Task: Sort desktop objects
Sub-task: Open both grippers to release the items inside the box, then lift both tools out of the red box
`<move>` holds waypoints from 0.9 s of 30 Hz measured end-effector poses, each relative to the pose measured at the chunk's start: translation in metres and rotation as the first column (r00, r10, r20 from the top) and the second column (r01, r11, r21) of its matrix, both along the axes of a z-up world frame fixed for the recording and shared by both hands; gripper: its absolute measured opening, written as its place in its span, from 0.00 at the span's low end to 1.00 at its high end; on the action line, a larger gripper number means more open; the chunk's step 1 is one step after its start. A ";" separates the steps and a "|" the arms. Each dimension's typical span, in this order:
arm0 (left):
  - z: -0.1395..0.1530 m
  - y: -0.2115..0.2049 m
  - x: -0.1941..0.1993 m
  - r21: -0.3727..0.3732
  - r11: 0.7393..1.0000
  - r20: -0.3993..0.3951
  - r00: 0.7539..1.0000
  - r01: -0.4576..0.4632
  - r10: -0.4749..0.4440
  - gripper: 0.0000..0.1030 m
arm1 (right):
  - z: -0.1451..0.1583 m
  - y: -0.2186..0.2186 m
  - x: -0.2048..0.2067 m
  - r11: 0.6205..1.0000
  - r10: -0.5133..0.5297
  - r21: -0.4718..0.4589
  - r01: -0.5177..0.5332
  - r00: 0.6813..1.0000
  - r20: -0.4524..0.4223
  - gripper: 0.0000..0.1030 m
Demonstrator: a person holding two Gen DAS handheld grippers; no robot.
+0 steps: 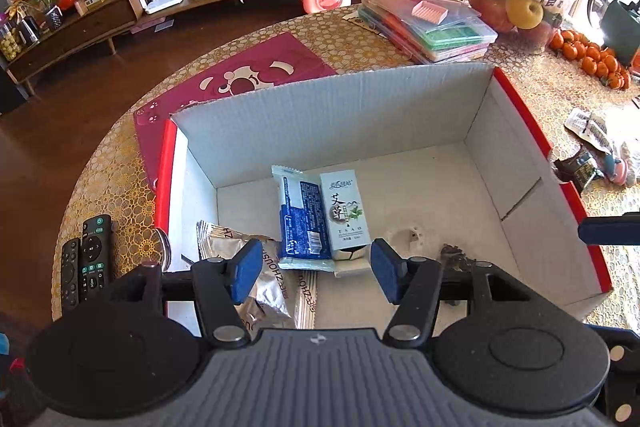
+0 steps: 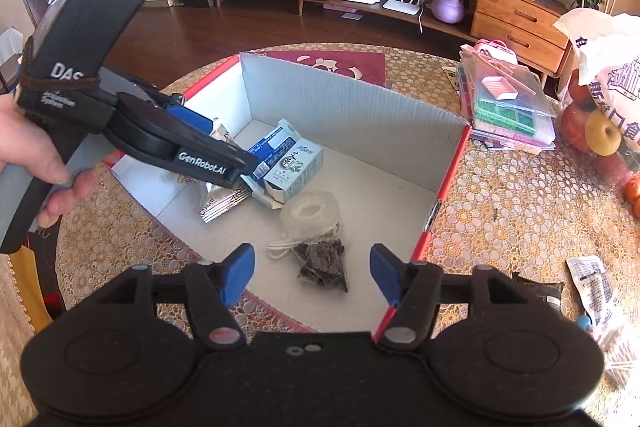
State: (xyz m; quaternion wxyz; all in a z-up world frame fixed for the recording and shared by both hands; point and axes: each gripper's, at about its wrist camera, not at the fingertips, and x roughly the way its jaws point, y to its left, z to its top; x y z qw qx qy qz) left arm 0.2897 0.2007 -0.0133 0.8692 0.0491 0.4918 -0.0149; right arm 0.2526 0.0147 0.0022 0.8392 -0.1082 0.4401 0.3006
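Observation:
An open cardboard box (image 1: 320, 115) (image 2: 352, 107), red outside and white inside, sits on the round table. In it lie a blue packet (image 1: 298, 223) (image 2: 267, 145), a small white and green carton (image 1: 346, 215) (image 2: 294, 165), silver packets (image 1: 236, 251) (image 2: 222, 205), a clear tape roll (image 2: 310, 213) and a dark tea bag (image 2: 324, 263). My left gripper (image 1: 314, 271) (image 2: 244, 173) hangs open over the box's near left part, above the carton and packets, holding nothing. My right gripper (image 2: 312, 269) stands open above the tea bag, empty.
Two black remotes (image 1: 86, 259) lie left of the box. A pink mat (image 1: 240, 75) is behind it. Stacked plastic cases (image 1: 432, 23) (image 2: 508, 103), a fruit bag (image 2: 600, 115) and oranges (image 1: 592, 55) are at the back right. Small packets (image 2: 596, 287) lie right of the box.

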 end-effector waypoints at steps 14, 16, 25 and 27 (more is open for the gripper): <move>0.023 -0.023 -0.048 -0.053 0.998 0.055 0.998 -0.017 0.020 0.57 | 0.021 -0.017 -0.033 1.000 0.005 0.026 -0.006 0.999 0.049 0.62; 0.026 -0.026 -0.054 -0.056 0.998 0.062 0.998 -0.020 0.023 0.57 | 0.024 -0.023 -0.037 0.999 -0.001 0.033 0.000 0.999 0.053 0.62; 0.036 -0.042 -0.077 -0.097 0.995 0.087 0.995 -0.031 0.040 0.57 | 0.031 -0.054 -0.051 0.997 -0.048 0.056 0.044 0.997 0.066 0.62; 0.037 -0.048 -0.083 -0.096 0.995 0.092 0.995 -0.023 0.032 0.57 | 0.032 -0.062 -0.055 0.997 -0.057 0.061 0.053 0.996 0.066 0.62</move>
